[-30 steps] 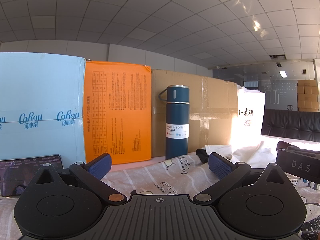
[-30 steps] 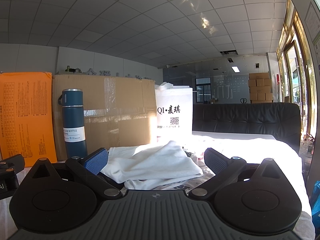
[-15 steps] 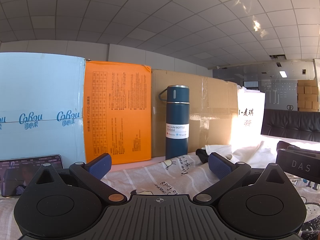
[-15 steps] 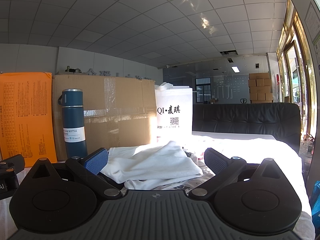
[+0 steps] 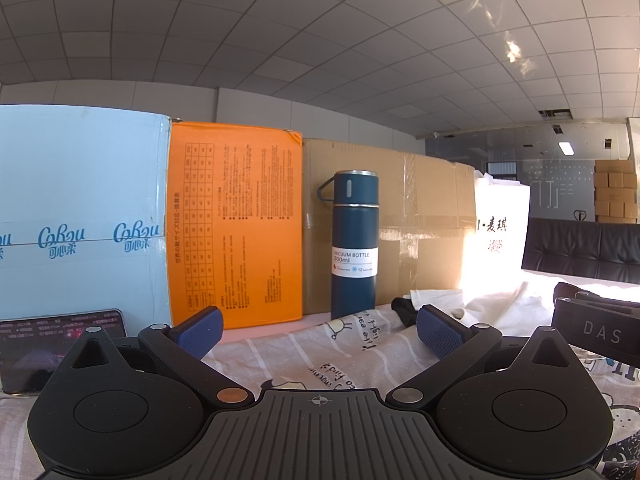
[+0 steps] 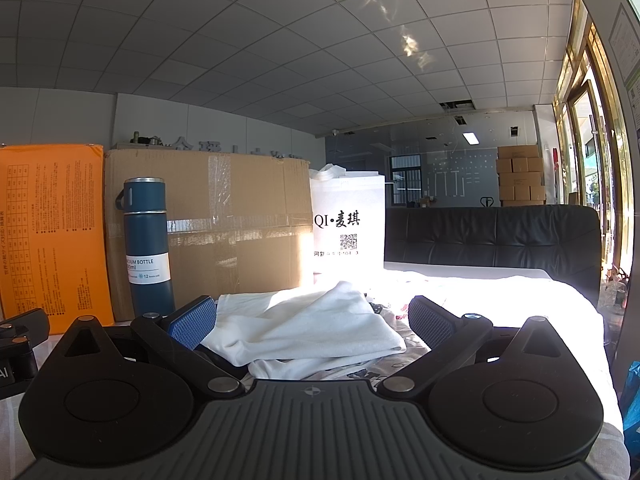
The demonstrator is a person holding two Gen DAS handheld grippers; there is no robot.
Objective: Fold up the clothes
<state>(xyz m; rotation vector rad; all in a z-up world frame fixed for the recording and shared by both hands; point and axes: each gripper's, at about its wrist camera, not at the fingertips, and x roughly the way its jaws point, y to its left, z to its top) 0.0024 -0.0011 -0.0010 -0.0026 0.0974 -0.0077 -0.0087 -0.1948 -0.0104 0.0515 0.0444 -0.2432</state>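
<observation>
A crumpled white garment (image 6: 316, 332) lies on the patterned cloth straight ahead of my right gripper (image 6: 312, 320), which is open and empty, its blue pads on either side of the heap. In the left wrist view the garment (image 5: 492, 304) shows at the right. My left gripper (image 5: 320, 330) is open and empty above a printed, striped cloth (image 5: 312, 352). A small dark item (image 5: 404, 308) lies by the garment's edge.
A blue vacuum bottle (image 5: 354, 244) stands at the back against a cardboard box (image 5: 420, 232). An orange box (image 5: 236, 232), a light blue box (image 5: 80, 212) and a white bag (image 6: 348, 224) line the back. A phone (image 5: 60, 344) lies at the left. A black sofa (image 6: 492, 236) is behind.
</observation>
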